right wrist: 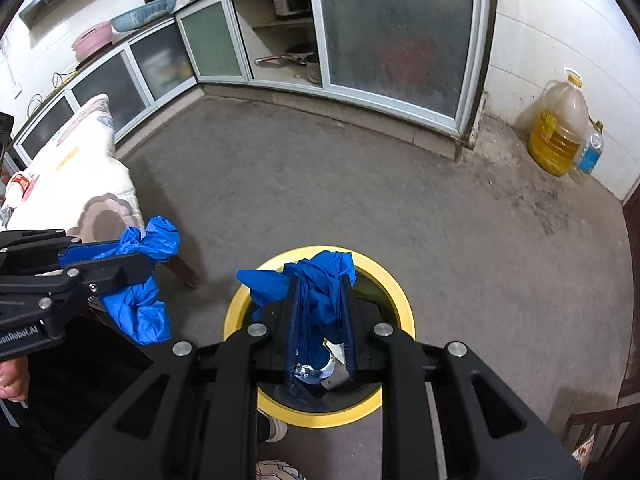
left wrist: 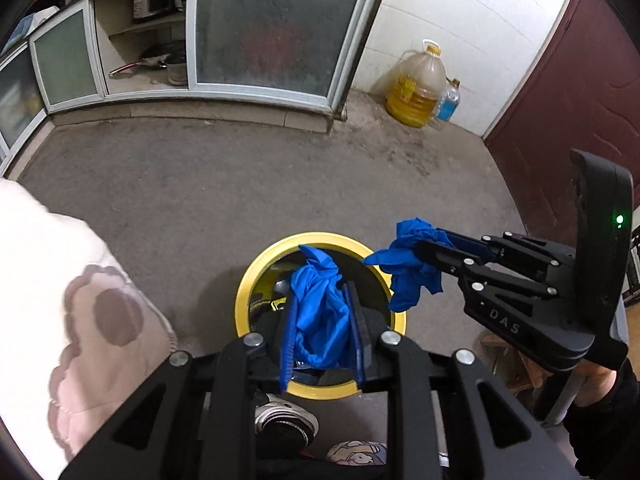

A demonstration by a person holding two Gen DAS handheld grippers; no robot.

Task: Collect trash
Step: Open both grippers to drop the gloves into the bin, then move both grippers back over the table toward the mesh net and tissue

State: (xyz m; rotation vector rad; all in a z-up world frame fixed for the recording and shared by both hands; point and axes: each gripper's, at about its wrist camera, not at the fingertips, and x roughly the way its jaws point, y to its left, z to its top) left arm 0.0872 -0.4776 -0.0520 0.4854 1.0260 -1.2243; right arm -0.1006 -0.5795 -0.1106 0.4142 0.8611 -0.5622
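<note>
A round trash bin with a yellow rim (left wrist: 256,276) (right wrist: 400,300) stands on the grey floor below both grippers. My left gripper (left wrist: 322,320) is shut on a crumpled blue plastic bag (left wrist: 320,312), held over the bin's opening; it also shows in the right wrist view (right wrist: 136,260), left of the bin. My right gripper (right wrist: 318,320) is shut on a second crumpled blue bag (right wrist: 320,296) above the bin; it shows in the left wrist view (left wrist: 416,252), holding its bag (left wrist: 408,276) over the bin's right rim. Dark trash lies inside the bin.
A low cabinet (left wrist: 276,32) with frosted sliding doors lines the far wall, pans in its open bay. A yellow oil jug (left wrist: 418,88) and small blue bottle (left wrist: 448,100) stand in the corner. A maroon door (left wrist: 568,92) is right. A table with pale floral cloth (right wrist: 76,168) is left.
</note>
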